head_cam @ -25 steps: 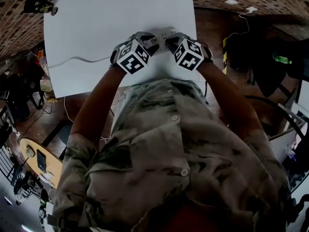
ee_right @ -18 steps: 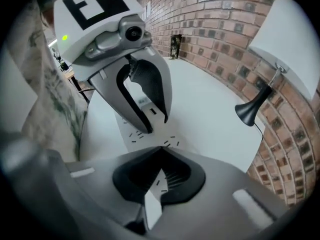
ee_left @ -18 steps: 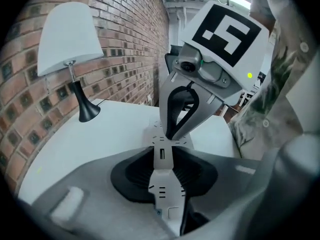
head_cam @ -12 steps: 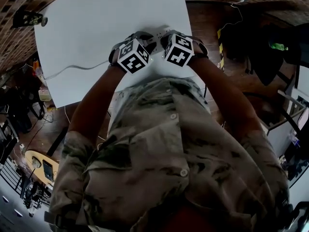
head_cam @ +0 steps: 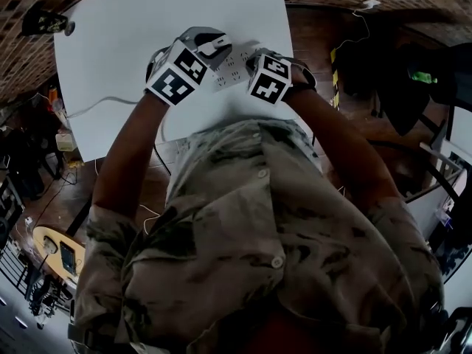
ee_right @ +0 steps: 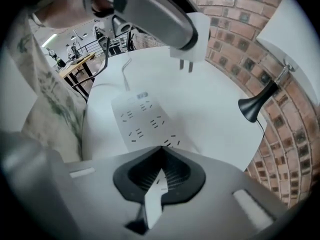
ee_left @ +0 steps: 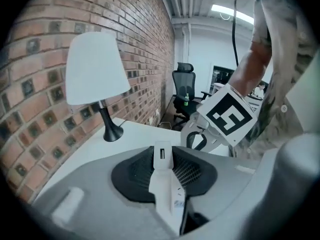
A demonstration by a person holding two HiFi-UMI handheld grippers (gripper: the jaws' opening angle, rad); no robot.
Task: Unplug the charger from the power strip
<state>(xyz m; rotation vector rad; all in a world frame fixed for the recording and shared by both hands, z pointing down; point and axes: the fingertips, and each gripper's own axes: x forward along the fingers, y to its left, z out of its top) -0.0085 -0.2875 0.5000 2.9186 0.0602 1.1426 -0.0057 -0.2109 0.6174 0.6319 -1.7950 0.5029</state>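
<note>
left tool: clamped tight on the charger, raised just left of and above the power strip
charger: unplugged, prongs bare and pointing down, hanging clear over the power strip, not touching it
power strip: flat on white table, sockets up, all empty
right tool: at power strip's right end, jaws nearly together, pinching its white edge

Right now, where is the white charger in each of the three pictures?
Head view: charger upper middle, held by the left hand-held gripper.
Left gripper view: charger low centre, between its jaws.
Right gripper view: charger top centre, prongs hanging above the power strip.
Shared landmark: the white table.
</note>
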